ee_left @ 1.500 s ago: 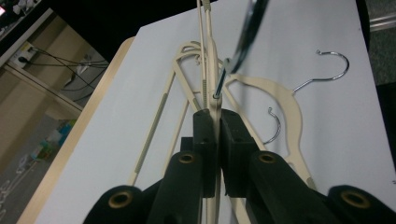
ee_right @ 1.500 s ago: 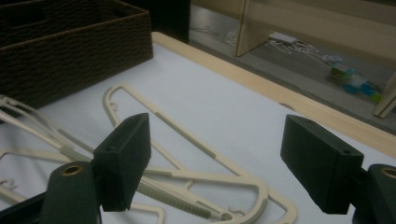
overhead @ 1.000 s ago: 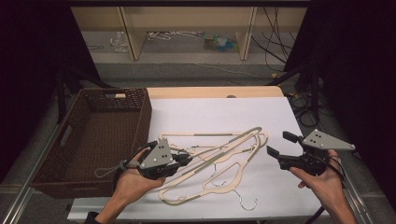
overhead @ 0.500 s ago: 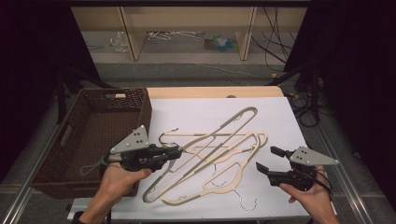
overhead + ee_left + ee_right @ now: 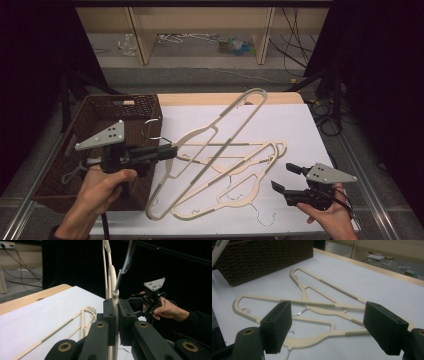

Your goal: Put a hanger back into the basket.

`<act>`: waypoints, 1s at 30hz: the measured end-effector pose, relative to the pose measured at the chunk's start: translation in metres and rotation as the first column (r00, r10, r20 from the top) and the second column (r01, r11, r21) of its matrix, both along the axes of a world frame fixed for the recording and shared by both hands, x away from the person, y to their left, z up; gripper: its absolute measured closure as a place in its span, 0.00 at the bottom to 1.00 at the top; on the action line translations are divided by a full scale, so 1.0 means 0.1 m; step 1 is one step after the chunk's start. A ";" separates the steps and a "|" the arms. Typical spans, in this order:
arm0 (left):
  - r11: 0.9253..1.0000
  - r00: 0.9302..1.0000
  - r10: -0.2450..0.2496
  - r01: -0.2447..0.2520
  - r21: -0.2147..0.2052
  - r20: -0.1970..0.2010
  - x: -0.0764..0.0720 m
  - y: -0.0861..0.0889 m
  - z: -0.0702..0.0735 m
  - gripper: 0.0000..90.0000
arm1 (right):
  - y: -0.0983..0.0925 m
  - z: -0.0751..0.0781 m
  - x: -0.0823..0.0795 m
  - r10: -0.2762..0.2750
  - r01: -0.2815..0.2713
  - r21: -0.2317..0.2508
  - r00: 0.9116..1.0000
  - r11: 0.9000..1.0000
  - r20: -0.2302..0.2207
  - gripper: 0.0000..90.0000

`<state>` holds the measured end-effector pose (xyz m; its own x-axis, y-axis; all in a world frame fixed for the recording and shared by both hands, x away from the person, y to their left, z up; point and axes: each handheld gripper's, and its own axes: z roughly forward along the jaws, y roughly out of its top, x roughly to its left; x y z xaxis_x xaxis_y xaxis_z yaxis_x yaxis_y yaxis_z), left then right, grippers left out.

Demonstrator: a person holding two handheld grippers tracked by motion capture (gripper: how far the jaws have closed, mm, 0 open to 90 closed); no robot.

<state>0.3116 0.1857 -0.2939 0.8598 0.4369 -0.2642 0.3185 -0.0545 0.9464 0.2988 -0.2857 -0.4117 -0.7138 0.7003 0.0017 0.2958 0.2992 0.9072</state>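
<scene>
Gripping one lifted hanger: left gripper fingers; right gripper released; seemingly two hangers flat.

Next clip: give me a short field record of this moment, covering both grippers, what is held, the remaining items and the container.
left gripper: shut on the neck of a cream hanger, just below its metal hook
held hanger: lifted and tilted, upper end above the table's far edge, lower end near the front
right gripper: open, holding nothing, low over the table's right front
hangers on table: at least two cream ones, overlapping on the white sheet
basket: dark wicker, at the table's left
</scene>
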 end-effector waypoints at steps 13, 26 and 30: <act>0.997 0.995 0.078 -0.079 0.008 0.068 -0.11 0.43 0.48 0.95 | 0.04 -0.03 -0.09 0.015 -0.015 -0.005 1.000 1.000 0.003 0.24; 0.969 0.967 0.244 -0.246 0.022 0.066 0.14 0.97 0.54 0.95 | 0.04 -0.03 -0.16 0.014 -0.015 0.020 0.999 1.000 0.046 0.24; 0.955 0.953 0.293 -0.296 0.024 0.076 0.19 1.18 0.62 0.95 | 0.02 -0.03 -0.17 0.013 -0.013 0.005 0.999 1.000 0.040 0.24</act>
